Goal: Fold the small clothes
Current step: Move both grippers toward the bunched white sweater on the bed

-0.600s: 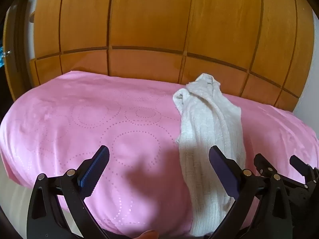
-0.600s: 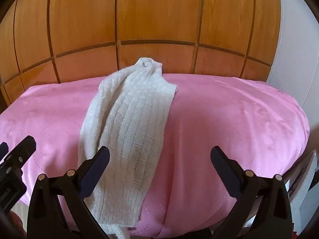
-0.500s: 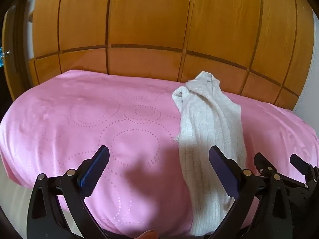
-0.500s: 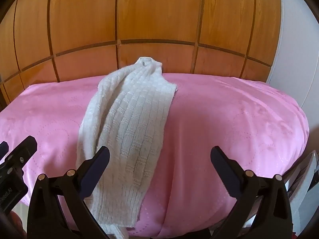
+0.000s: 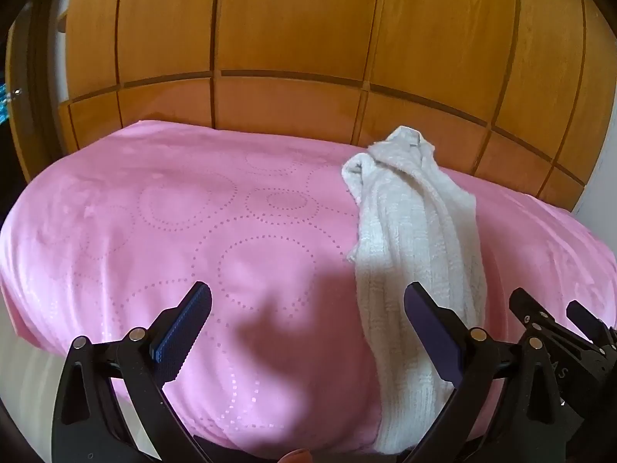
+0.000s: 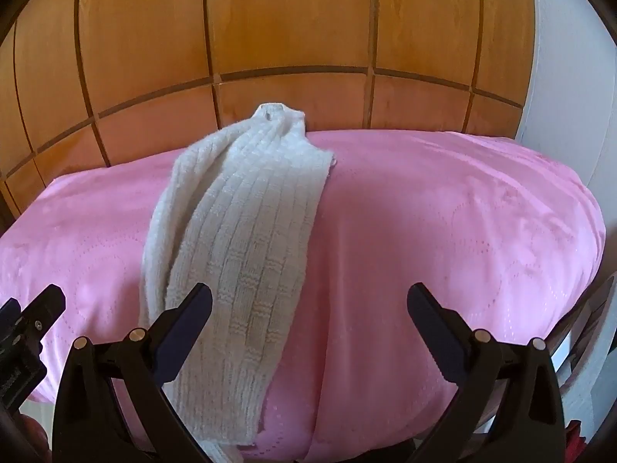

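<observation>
A cream knitted sweater [image 6: 246,247] lies folded into a long narrow strip on the pink cloth [image 6: 443,231], collar at the far edge, hem hanging over the near edge. In the left wrist view the sweater [image 5: 416,239] lies right of centre. My left gripper [image 5: 308,332] is open and empty above the near pink cloth, left of the sweater; its right finger overlaps the sweater's lower part. My right gripper [image 6: 308,332] is open and empty over the sweater's lower right side.
Wooden panelling [image 6: 293,38] rises right behind the pink surface. A white wall [image 6: 570,77] stands at the right. The right gripper [image 5: 559,332] shows at the lower right of the left wrist view, and the left gripper [image 6: 27,324] at the lower left of the right wrist view.
Both views have shifted very slightly; the sweater and both open grippers stand as before.
</observation>
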Demonstrator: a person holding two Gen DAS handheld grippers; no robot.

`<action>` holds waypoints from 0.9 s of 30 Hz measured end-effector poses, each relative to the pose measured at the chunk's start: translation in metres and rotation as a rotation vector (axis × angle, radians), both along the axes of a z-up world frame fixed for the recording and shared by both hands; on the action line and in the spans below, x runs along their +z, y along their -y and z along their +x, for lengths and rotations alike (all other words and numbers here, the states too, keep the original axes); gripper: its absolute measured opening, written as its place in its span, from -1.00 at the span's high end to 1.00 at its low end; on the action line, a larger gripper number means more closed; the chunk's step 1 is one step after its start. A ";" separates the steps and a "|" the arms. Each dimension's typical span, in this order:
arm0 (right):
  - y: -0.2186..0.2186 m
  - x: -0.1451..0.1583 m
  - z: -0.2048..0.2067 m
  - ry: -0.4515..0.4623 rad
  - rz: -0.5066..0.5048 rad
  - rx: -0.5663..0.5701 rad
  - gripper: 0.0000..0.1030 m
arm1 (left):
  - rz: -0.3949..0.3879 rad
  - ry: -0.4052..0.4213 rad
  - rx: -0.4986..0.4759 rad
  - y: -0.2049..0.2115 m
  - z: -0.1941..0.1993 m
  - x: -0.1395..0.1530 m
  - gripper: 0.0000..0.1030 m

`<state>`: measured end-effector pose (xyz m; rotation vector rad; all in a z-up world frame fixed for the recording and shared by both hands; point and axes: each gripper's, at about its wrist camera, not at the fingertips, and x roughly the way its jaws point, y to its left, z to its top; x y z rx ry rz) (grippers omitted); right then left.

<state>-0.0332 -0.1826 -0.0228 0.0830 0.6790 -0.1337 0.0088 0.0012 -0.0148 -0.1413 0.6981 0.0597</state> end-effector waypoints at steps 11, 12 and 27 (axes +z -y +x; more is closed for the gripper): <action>0.002 0.001 -0.004 0.014 0.006 0.004 -0.96 | 0.019 -0.001 0.005 0.002 0.001 0.003 -0.92; 0.002 0.000 -0.003 0.008 0.005 0.003 -0.96 | 0.026 -0.004 0.008 0.002 0.002 0.002 -0.92; 0.016 -0.005 0.001 -0.007 0.006 -0.026 -0.96 | 0.041 -0.008 -0.013 0.010 0.006 -0.005 -0.92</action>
